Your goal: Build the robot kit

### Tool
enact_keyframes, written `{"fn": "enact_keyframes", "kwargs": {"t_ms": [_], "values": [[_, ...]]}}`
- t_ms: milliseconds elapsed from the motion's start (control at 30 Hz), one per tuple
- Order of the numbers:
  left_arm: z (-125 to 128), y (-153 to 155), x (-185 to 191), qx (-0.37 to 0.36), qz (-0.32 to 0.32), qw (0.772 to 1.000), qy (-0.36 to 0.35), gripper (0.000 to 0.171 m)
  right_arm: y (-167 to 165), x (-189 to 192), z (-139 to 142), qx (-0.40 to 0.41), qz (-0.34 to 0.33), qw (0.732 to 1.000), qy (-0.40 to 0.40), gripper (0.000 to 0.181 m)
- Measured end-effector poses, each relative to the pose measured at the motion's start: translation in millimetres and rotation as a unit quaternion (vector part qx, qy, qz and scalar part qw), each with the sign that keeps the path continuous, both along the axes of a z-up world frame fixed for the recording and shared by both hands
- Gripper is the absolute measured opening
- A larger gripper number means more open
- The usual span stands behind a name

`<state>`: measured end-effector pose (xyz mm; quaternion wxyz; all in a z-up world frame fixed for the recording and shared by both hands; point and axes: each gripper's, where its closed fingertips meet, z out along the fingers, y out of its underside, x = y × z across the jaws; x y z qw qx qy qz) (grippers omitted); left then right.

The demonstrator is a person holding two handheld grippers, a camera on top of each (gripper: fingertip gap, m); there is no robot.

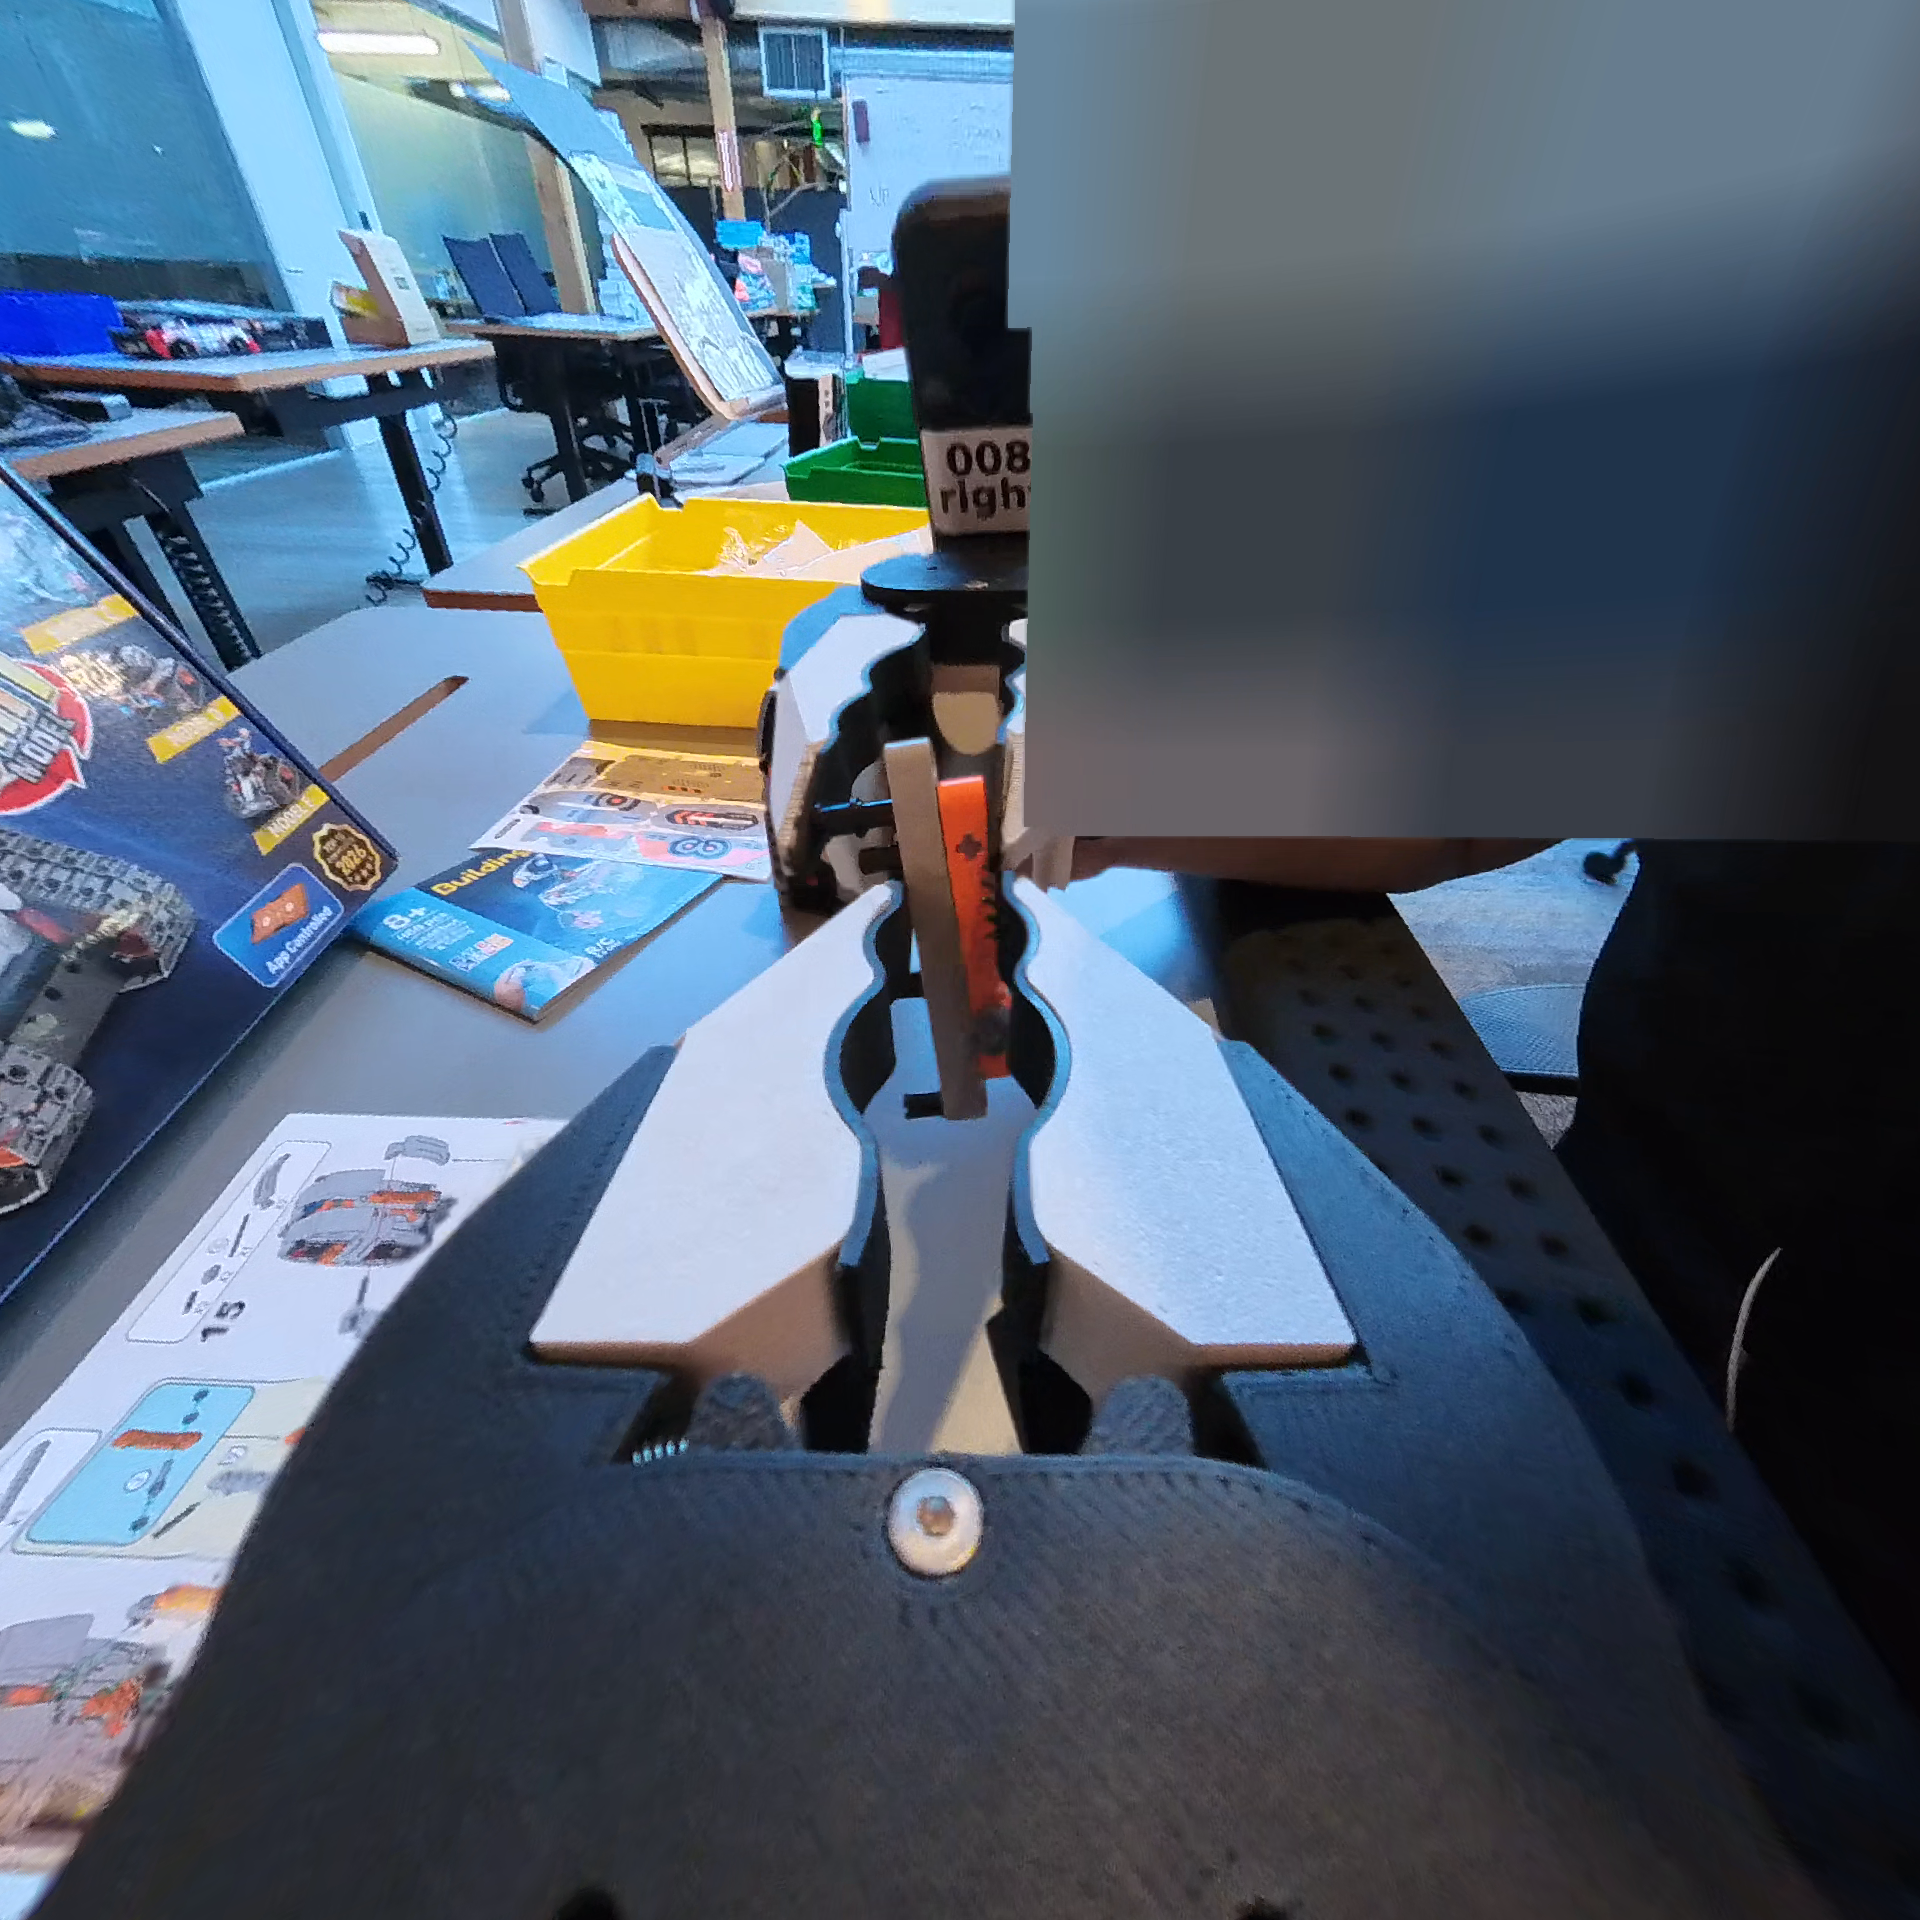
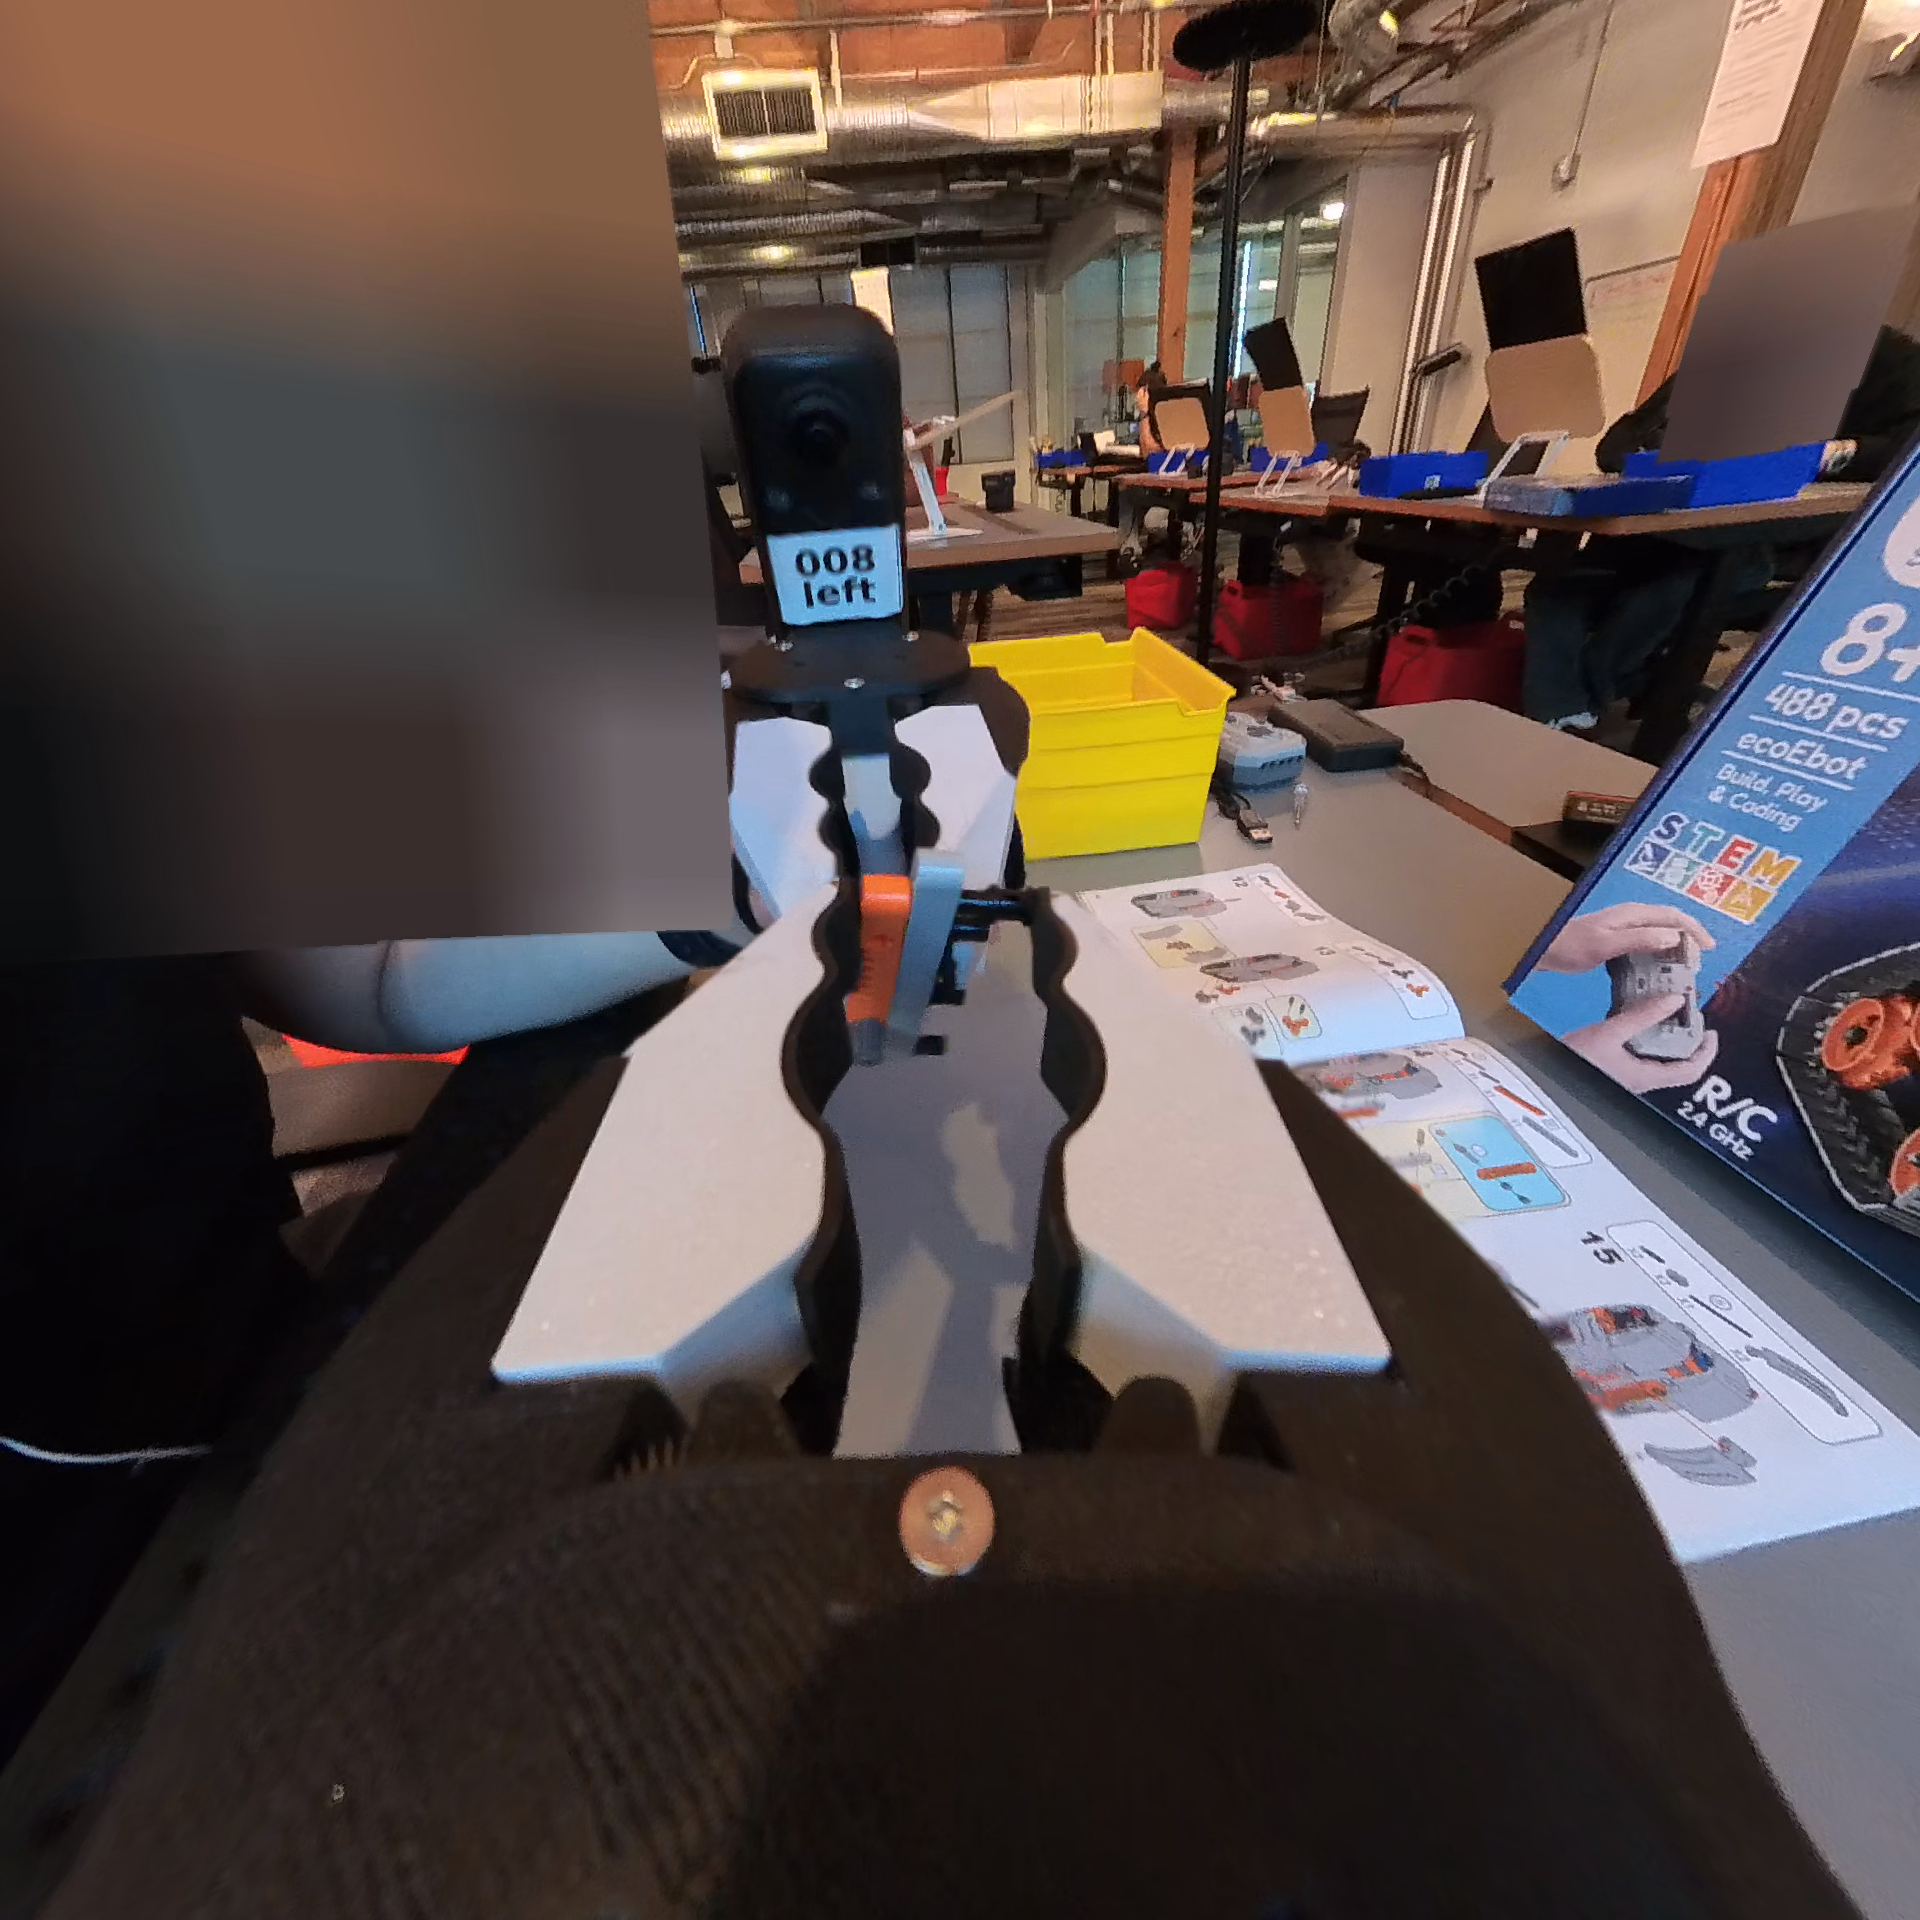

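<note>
A small grey and orange building-block assembly [image 1: 961,914] is held in the air between my two grippers, which face each other above a grey table [image 1: 436,1018]. My left gripper [image 1: 956,914] is shut on its near end, with the grey beam and orange strip filling the gap between the tips. My right gripper [image 2: 935,925] is shut across the same assembly [image 2: 894,956], whose orange side rests against one finger and whose black pins reach the other. Each gripper also shows in the other's view: the right [image 1: 940,707], partly hidden by a blur patch, and the left [image 2: 873,800].
A yellow bin [image 1: 665,623] stands behind the grippers, and it also shows in the right wrist view [image 2: 1112,748]. An open instruction booklet [image 2: 1455,1174], a tilted kit box [image 2: 1766,935], a sticker sheet [image 1: 644,810] and a small blue booklet [image 1: 530,925] are on the table. A person's forearm [image 2: 520,987] is close by. The tips of both grippers are at nearly the same place.
</note>
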<state>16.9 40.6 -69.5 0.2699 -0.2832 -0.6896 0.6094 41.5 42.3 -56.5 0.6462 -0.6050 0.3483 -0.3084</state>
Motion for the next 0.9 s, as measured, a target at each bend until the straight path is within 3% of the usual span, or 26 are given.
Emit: {"fn": "enact_keyframes", "kwargs": {"t_ms": [333, 667, 900], "values": [[4, 6, -10, -0.002, -0.033, 0.999, 0.021, 0.013, 13, -5, 9, 0.053, 0.043, 0.998, -0.003, 0.033], [9, 9, -19, -0.002, -0.061, 0.996, 0.058, 0.013, 15, -12, 14, -0.055, -0.005, 0.997, -0.053, 0.032], [4, 13, -23, 0.001, -0.074, 0.997, 0.038, 0.013, 20, -15, 8, -0.055, 0.022, 0.998, -0.033, 0.033]]}}
